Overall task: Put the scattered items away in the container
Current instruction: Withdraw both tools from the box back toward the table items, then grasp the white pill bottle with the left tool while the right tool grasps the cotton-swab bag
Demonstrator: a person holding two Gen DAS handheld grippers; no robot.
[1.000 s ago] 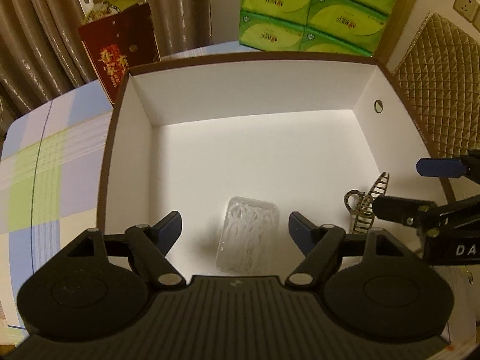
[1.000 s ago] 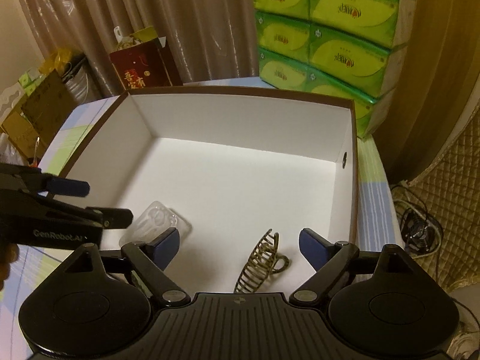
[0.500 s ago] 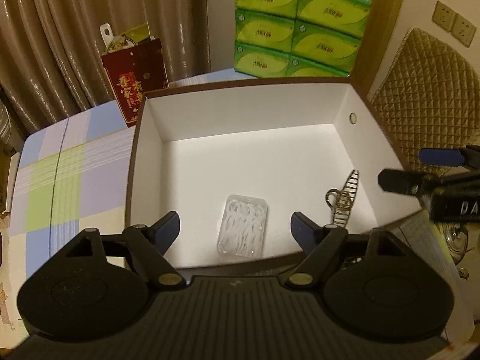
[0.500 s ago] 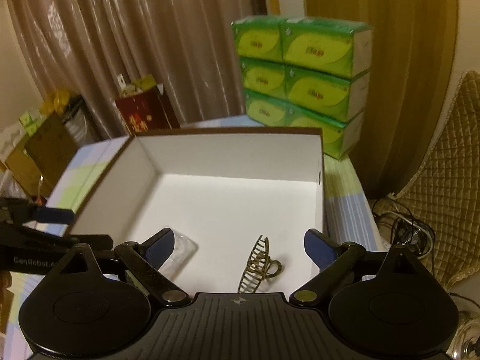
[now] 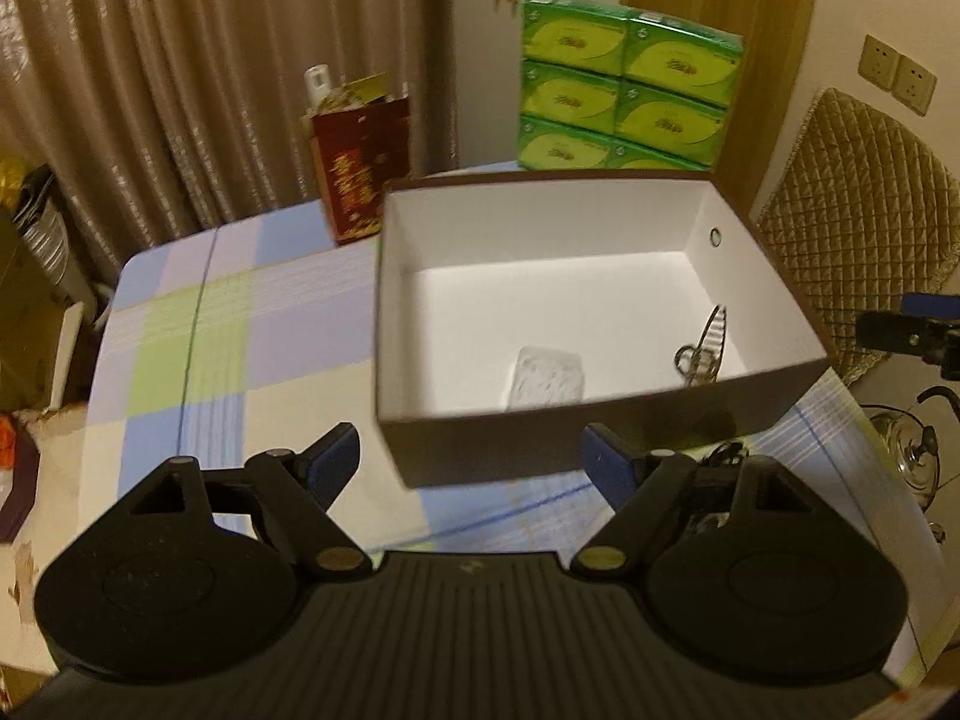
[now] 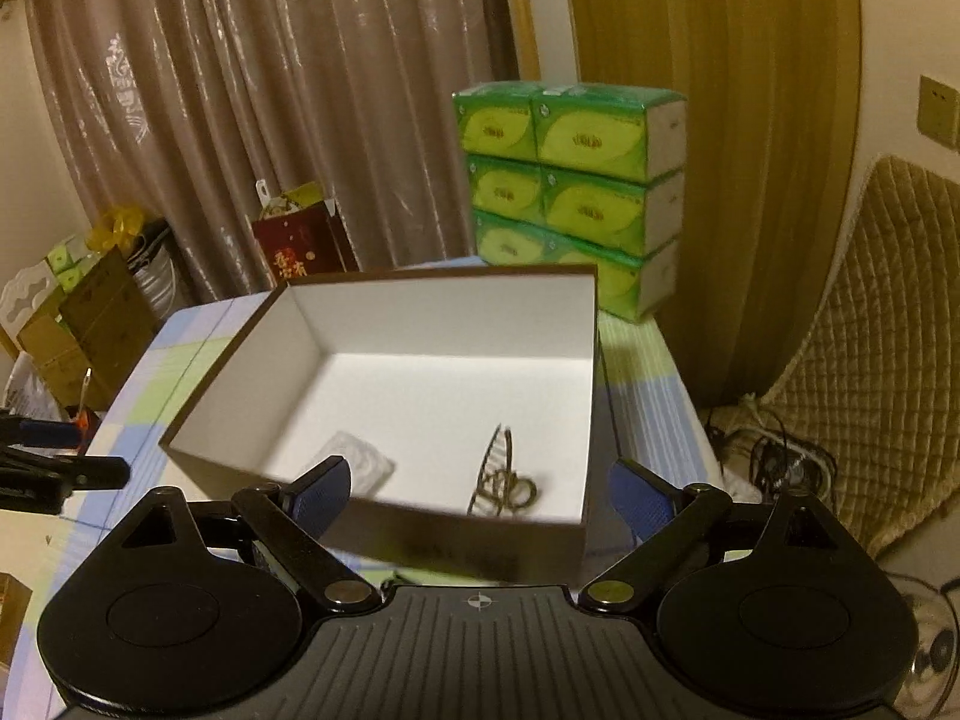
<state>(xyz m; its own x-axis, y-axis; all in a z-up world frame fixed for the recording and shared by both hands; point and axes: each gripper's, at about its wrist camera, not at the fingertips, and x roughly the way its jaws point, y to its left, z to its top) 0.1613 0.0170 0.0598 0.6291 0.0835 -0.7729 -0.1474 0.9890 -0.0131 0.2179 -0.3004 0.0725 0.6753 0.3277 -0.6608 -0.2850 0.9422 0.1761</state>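
A brown box with a white inside stands on the checked tablecloth. In it lie a clear plastic pack and a gold hair claw clip. My left gripper is open and empty, pulled back in front of the box's near wall. My right gripper is open and empty too, just short of the box's near right corner. Each gripper shows at the edge of the other's view, the right gripper and the left gripper.
A red gift bag and a stack of green tissue packs stand behind the box. A quilted chair back is at the right. Cables lie on the floor. A glass kettle sits at the right.
Both grippers have drawn back and up out of the box, so the whole box is now in view. The pack and the clip stay inside.
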